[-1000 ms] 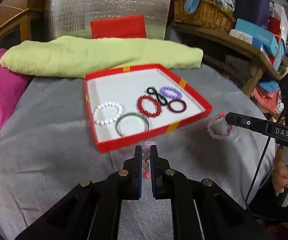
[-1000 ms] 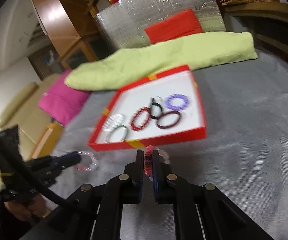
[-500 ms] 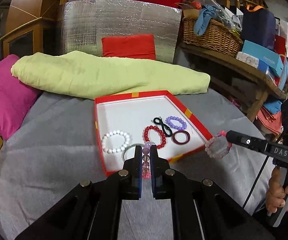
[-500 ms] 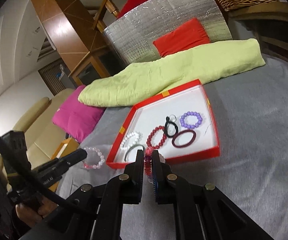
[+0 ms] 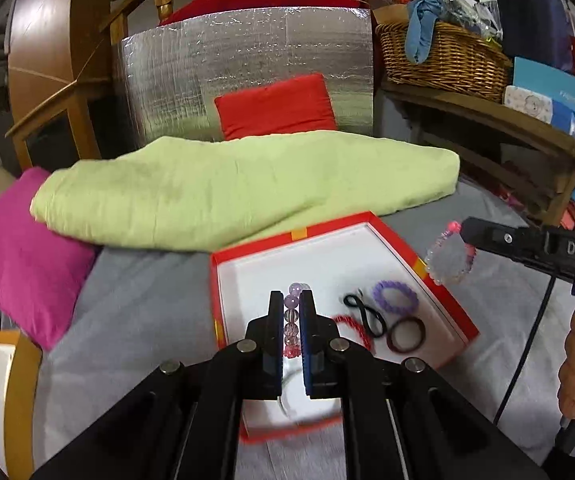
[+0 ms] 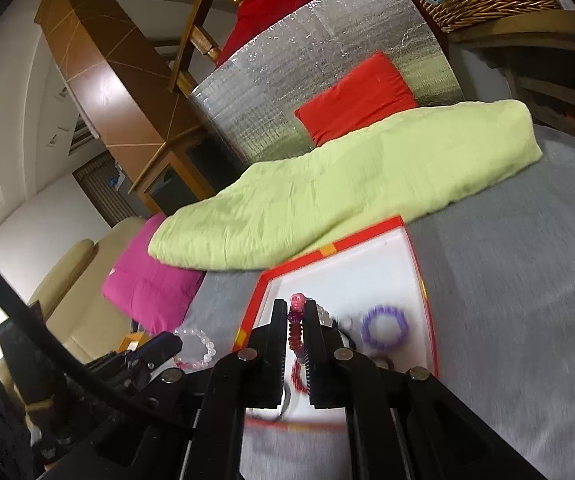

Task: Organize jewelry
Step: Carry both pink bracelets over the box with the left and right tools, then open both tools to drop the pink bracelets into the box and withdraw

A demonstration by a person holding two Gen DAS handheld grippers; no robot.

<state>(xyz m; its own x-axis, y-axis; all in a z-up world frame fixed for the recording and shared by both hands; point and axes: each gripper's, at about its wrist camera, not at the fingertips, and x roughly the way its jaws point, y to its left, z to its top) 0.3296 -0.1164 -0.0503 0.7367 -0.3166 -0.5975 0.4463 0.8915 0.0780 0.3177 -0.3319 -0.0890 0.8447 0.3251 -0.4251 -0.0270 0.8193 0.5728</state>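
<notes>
Left tool (image 5: 291, 320): closed on a pale purple and pink beaded bracelet (image 5: 292, 320), held above the shallow red cardboard box with white lining (image 5: 391, 236).
Right tool (image 6: 296, 332): closed on a clear and magenta beaded bracelet (image 6: 296, 322), held over the box's near left part.
Box contents: purple beaded ring (image 5: 394, 297), black looped hair tie (image 5: 367, 314), dark maroon bangle (image 5: 406, 334), red beaded bracelet (image 5: 357, 326).
Box position: laid on the grey cloth-covered tabletop (image 5: 135, 308), in front of a folded light-green blanket (image 5: 239, 188).
Beside blanket: magenta cushion (image 5: 19, 252).
</notes>
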